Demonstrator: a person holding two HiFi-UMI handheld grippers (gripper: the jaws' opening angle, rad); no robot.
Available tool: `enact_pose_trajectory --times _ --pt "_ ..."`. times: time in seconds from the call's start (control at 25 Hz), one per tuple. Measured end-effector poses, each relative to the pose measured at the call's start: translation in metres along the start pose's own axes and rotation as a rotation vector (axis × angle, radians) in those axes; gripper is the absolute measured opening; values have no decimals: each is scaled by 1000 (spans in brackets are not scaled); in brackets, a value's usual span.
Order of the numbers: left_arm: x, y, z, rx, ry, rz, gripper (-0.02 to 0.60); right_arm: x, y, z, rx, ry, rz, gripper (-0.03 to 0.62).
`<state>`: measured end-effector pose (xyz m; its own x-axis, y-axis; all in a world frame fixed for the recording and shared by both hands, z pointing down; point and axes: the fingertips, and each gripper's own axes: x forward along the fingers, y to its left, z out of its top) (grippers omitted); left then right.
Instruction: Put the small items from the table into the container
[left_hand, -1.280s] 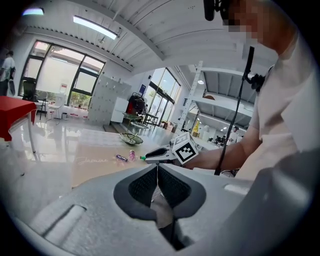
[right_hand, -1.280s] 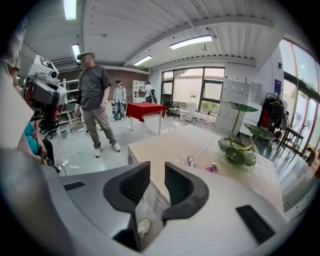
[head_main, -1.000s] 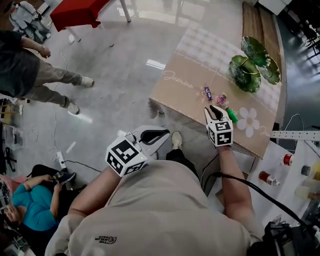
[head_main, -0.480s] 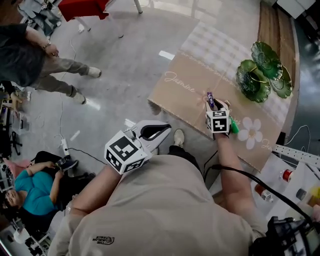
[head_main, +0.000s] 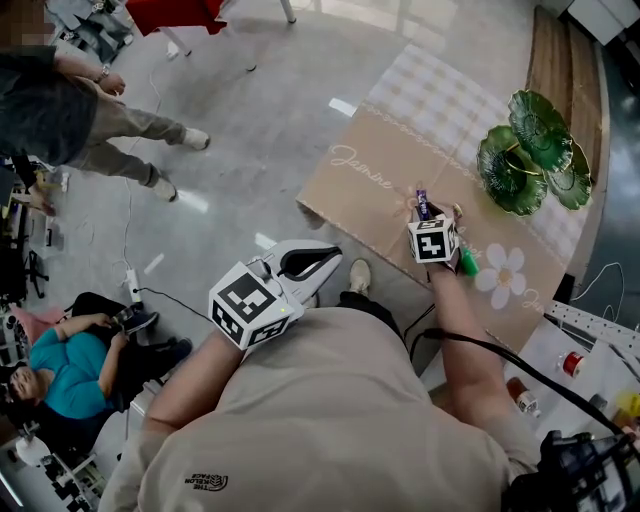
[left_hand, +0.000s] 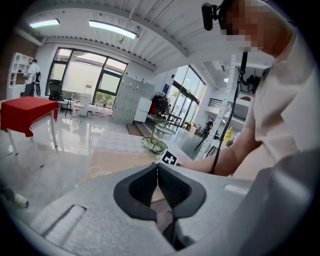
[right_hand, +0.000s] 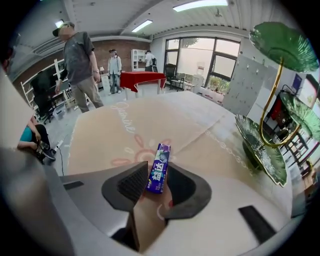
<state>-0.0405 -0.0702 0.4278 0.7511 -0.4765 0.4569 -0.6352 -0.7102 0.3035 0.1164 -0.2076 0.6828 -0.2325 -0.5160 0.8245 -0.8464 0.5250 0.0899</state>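
The right gripper (head_main: 427, 214) is down on the table (head_main: 372, 196), in the middle right of the head view. Its two fingers are pressed on the sides of a purple gum pack (right_hand: 158, 168), which sticks out past the tips. In the head view the gum pack (head_main: 421, 203) lies just above the gripper. A small green thing (head_main: 467, 263) lies just beside the gripper, on its lower right. The green leaf dishes (head_main: 535, 150) stand well apart in the upper right. The left gripper (head_main: 333, 262) is off the table, at lower left, above the floor. Its fingers (left_hand: 150, 182) are together with nothing between them.
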Motion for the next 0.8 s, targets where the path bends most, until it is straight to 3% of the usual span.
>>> enact_pose_trajectory --times 0.12,0.44,0.8 --pt "0 -1 2 4 -5 7 8 0 1 1 -23 -3 -1 98" --pt "1 -3 4 2 -21 14 9 -19 0 8 -27 -42 35 94" --pt "17 -11 16 23 -38 -27 9 -70 1 41 -62 -119 107 92"
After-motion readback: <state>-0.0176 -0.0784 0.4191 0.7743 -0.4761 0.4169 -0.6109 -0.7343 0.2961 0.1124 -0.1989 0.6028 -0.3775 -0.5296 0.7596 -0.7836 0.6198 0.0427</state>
